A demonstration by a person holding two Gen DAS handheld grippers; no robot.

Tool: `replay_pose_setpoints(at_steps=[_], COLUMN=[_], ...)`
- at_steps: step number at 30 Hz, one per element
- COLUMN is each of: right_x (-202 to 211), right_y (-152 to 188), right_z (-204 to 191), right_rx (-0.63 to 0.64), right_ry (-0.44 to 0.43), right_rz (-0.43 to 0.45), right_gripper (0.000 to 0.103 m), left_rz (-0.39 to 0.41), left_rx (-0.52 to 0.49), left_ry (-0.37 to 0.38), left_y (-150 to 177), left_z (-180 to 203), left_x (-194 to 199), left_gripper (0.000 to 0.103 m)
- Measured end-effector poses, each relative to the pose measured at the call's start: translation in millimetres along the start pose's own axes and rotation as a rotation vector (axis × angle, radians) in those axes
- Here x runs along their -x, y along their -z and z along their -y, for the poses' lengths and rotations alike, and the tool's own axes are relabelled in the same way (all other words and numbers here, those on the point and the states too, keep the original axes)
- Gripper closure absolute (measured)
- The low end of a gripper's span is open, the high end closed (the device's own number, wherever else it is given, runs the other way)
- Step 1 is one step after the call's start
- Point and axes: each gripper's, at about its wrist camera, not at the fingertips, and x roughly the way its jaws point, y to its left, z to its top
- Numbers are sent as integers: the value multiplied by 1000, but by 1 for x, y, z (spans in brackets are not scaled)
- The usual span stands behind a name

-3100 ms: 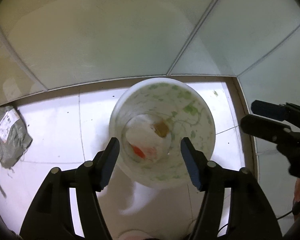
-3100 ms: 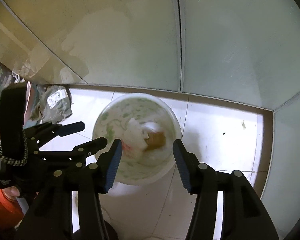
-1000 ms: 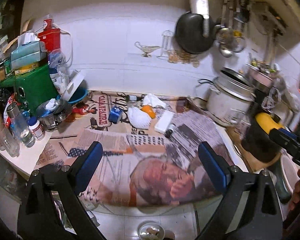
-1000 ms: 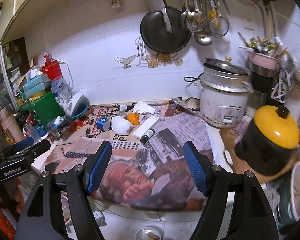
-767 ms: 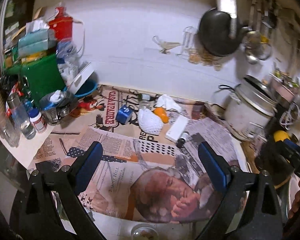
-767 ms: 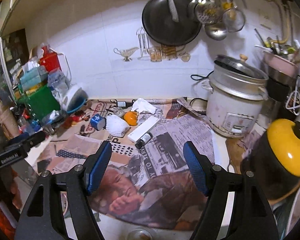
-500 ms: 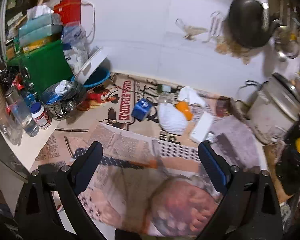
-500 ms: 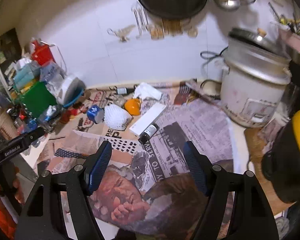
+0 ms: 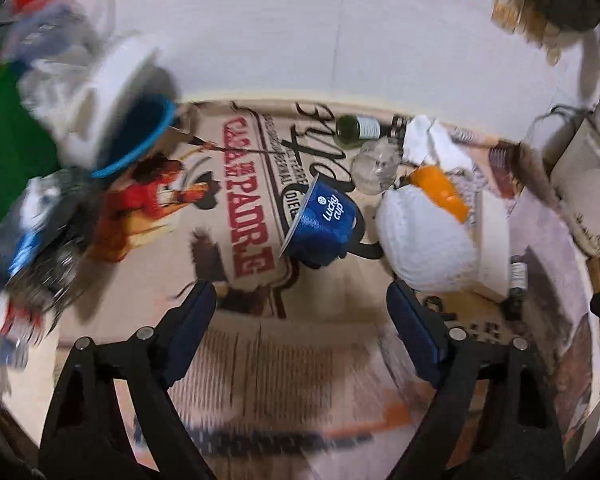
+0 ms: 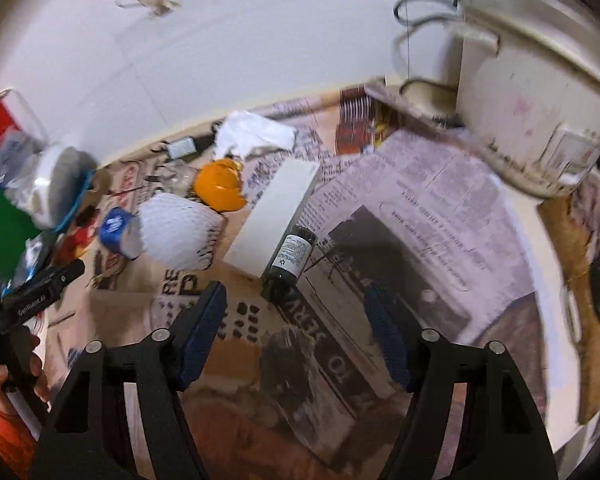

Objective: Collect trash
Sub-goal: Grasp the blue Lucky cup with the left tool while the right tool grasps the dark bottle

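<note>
Hovering over a newspaper-covered kitchen counter (image 9: pixel 260 360), fingers spread wide and gripping nothing: the left gripper (image 9: pixel 300 312), lining up on a blue plastic "Lucky cup" tub (image 9: pixel 324 220) lying on its side just ahead. Reaching in alongside, likewise parted and empty: the right gripper (image 10: pixel 296 316), pointing at a small dark bottle with a white label (image 10: pixel 290 260) lying against a long white carton (image 10: pixel 276 216). Still waiting on the paper, none of it lifted: a white foam fruit net (image 9: pixel 424 240), an orange plastic piece (image 9: pixel 440 188), a crumpled white tissue (image 10: pixel 256 132), a clear glass jar (image 9: pixel 374 164) and a green glass bottle (image 9: pixel 356 126), all clustered near the tiled wall. Judging by the spread, collection barely begun on this counter, with every visible scrap left to pick up and no bin showing in either view. Standing at the right edge, apparently not rubbish: a worn white rice cooker (image 10: pixel 540 92).
</note>
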Motion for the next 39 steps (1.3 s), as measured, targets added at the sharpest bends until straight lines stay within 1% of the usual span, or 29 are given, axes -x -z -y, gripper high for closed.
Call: replay_pose_setpoints(at_steps=[2,4,7,9,11,14,15,17,18,20,21,23,26,30,35,39], right_x=[-19,-36,-58,-68,-77,-86,-87,-92,-93,-97,-99,-103,-100,-86,-60,-31], right_y=[-2,-4,-6,-7,-8,-9,-9,-8,-8,-8,-9,-9,-10,-9,-3,3], right_z=[1,3,6,8,9,8,7,5,5,5,6,8,11,15,25,35], right_rx=[-37,-62,-92,-105,-116,-124,-119,-109,-104,-92,-89,-83,-78,-63,-46,-22], right_ry=[4,13,43,54,55,42,42,48,52,62,67,82,83,68,41,14], right_rz=[-29,-56,-85,-96,-113,-125,-126,-126,-124,-127,-131,-121,-99,-64,-37,-6], right_gripper=[42,48,52,55,58,61,61,62,64,74,77,77,77,77,77,77], left_rz=[-34,-58,-57,-49,-47,-42,-35,-22,-15,4,12,33,61,75,93,122], left_rx=[-24,-40,-50,-60,-75,-83,-84,-87,-91,-96,-98,-104,-101,-93,-69,-61], left_ry=[14,22,45,47,44,39,36,30,23,7,4,-2,3,7,7,-2], left_y=[-7,-12,-18,-21,-23,-27,-28,-29,-29,-29,-29,-29,-28,-26,-18,-6], left_z=[0,0,0,1,3,4,5,6,7,7,7,8,8,11,18,31], left_x=[-25,-42,-57,-64,-68,-74,-74,-74,-73,-72,-70,-65,-54,-41,-19,10], left_gripper=[22,24,24,27,36,45,46,52,52,53,53,54,57,59,60,60])
